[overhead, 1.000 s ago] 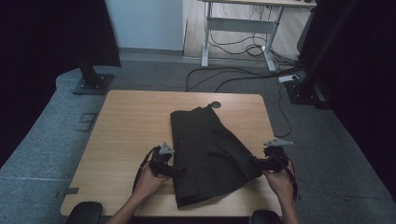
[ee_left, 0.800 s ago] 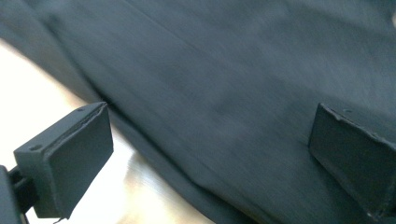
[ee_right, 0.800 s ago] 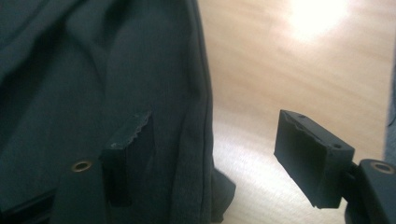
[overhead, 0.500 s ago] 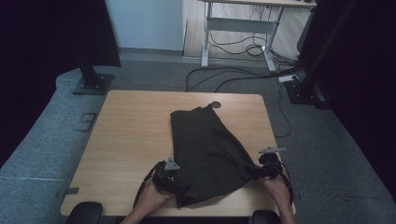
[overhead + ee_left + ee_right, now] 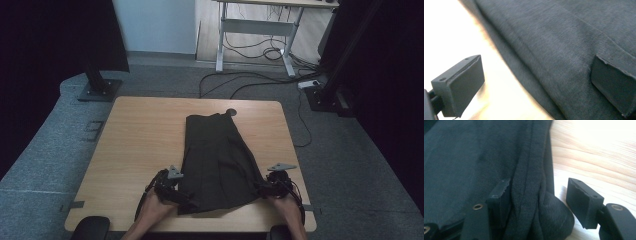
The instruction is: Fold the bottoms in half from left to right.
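Black rubber-faced jaws stand parted on both tools: the left gripper [image 5: 536, 82] straddles the near left edge of the dark skirt [image 5: 217, 160], one jaw on bare wood beside the hem and the other lying on the cloth, while the right gripper [image 5: 540, 202] has its jaws spread around the bunched folds at the skirt's near right edge, nothing pinched yet. The skirt itself lies flat along the middle of the wooden table [image 5: 140, 140], waistband at the far end, hem at the near edge between the two hands. The risk, as I judge it, is uneven bites: the right side could close on several stacked folds while the left catches a single layer or only skims the top, so a lift would drag the skirt askew or let one corner slip. The right gripper view reveals those layered ridges of fabric; the high view shows them as a plain dark edge, yet it gives the skirt's whole outline and both grippers at its near corners.
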{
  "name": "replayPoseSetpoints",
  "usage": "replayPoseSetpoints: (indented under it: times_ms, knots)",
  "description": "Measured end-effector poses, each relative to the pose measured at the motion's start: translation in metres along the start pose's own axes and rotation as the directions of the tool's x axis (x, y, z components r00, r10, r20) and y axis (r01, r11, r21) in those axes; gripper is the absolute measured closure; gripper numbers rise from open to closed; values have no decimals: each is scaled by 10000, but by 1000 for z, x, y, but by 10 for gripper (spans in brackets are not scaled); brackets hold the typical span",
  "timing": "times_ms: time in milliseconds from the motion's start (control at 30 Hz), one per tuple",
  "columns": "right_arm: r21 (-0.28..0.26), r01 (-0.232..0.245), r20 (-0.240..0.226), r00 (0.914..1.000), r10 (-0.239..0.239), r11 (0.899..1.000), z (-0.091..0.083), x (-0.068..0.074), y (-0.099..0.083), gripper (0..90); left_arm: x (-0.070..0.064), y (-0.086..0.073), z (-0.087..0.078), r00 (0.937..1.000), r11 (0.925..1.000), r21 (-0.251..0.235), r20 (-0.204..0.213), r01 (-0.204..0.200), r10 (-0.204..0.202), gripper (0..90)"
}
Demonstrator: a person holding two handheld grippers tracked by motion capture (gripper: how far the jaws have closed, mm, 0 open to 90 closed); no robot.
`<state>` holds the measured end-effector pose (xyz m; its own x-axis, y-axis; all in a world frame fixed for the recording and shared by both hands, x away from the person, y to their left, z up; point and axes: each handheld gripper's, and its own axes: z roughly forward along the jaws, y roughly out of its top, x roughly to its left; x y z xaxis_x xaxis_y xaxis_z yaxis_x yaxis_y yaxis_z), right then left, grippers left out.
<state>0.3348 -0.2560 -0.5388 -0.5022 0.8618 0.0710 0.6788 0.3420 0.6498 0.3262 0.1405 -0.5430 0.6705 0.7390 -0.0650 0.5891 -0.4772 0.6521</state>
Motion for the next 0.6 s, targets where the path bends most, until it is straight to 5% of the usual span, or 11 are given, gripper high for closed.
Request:
replayPoseSetpoints:
  times_ms: [233, 333, 600]
  knots:
    - [-30, 553, -276, 9981, -553, 9985, 13, 33, 11, 339, 41, -2, -9, 9932, 9985, -98, -1032, 536, -543, 0]
    - [-47, 655, -272, 9975, -656, 9978, 21, 42, 18, 333, 52, -2, -9, 9902, 9971, -134, -1170, 754, -765, 0]
    - [-221, 631, -24, 9980, -632, 9978, 43, 46, 42, 338, 80, 2, -6, 9795, 9917, -428, -1571, 1209, -1262, 0]
